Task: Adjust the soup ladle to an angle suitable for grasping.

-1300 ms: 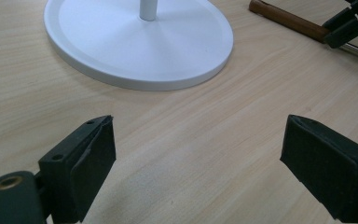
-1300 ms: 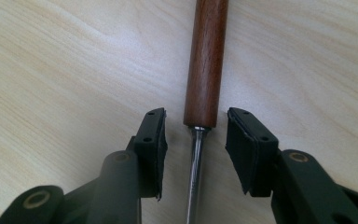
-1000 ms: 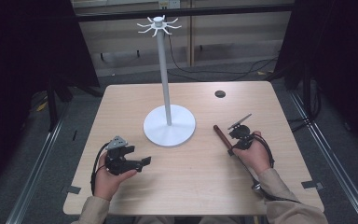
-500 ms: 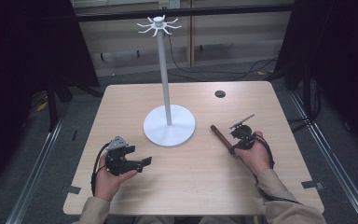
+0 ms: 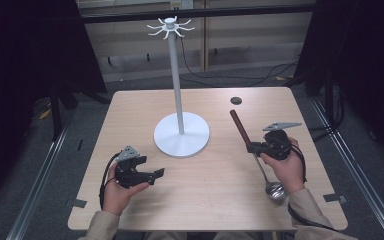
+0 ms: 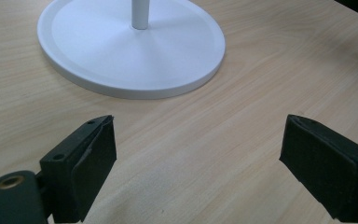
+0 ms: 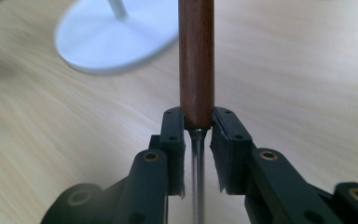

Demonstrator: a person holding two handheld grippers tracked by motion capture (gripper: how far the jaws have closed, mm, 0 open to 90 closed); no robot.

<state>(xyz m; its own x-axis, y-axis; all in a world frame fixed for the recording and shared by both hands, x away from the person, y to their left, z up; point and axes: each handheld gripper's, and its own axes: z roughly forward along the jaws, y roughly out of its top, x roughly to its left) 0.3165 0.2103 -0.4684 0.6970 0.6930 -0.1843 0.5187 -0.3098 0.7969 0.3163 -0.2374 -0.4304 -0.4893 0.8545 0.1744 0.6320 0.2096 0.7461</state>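
Observation:
A ladle with a brown wooden handle [image 5: 240, 128] and a metal bowl [image 5: 275, 190] is held at the table's right side. My right gripper [image 5: 252, 148] is shut on the ladle where the wooden handle [image 7: 196, 60] meets the thin metal shaft [image 7: 197, 177]. The handle points away toward the back, the bowl toward the person. A white stand [image 5: 177, 75] with a round base [image 5: 182, 135] and hooks on top [image 5: 169, 26] rises at the table's middle. My left gripper [image 5: 156, 173] stands open at the front left, its pads [image 6: 93, 158] wide apart above bare wood, near the base [image 6: 130, 46].
A small dark round spot [image 5: 236, 100] lies at the back right of the wooden table [image 5: 210, 200]. Metal rails [image 5: 40, 185] run along the floor on both sides. Cables lie on the floor behind the table.
My right gripper has lifted and turned the ladle, so its handle now points more toward the back. The left gripper has stayed put.

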